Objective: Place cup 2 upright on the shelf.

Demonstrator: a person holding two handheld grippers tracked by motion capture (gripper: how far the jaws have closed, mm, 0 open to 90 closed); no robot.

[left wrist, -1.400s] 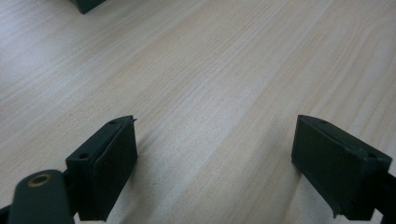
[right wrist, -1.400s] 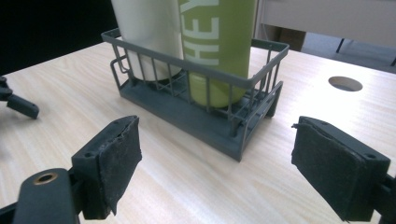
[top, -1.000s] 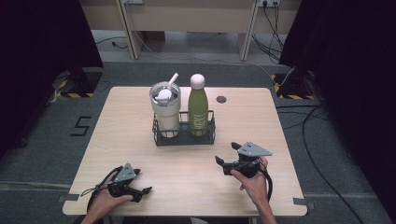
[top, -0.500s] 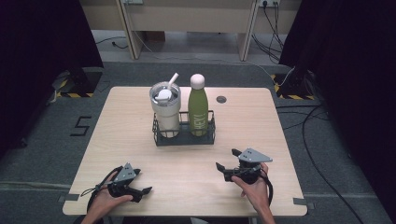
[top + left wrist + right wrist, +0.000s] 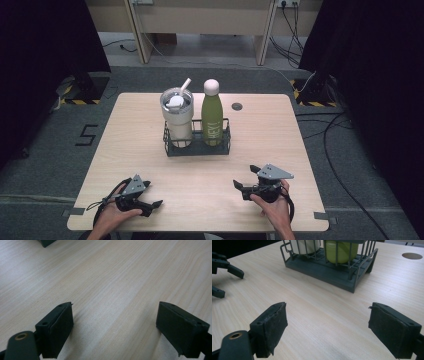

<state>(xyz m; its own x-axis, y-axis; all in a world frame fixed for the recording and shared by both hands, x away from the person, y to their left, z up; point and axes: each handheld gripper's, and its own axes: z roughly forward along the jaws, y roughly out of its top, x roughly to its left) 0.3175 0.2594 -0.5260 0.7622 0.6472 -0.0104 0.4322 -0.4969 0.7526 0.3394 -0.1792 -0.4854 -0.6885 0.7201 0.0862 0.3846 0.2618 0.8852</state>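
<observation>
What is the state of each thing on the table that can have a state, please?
Steel tumbler with straw: upright in the rack, lid on.
Green metal bottle: upright in the rack, pale cap on.
Dark wire rack: flat on the table, both places occupied.
Left gripper: open, nothing between the jaws, low over the table.
Right gripper: open, nothing between the jaws, pointed at the rack.

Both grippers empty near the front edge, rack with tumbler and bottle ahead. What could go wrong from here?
1. The tumbler and green bottle stand close side by side in the wire rack; open jaws going for one could knock the other.
2. Both stand well above the low rack walls, so a push high up may tip them.
3. The straw juts from the tumbler lid; the right gripper or left gripper might snag it from above.
</observation>
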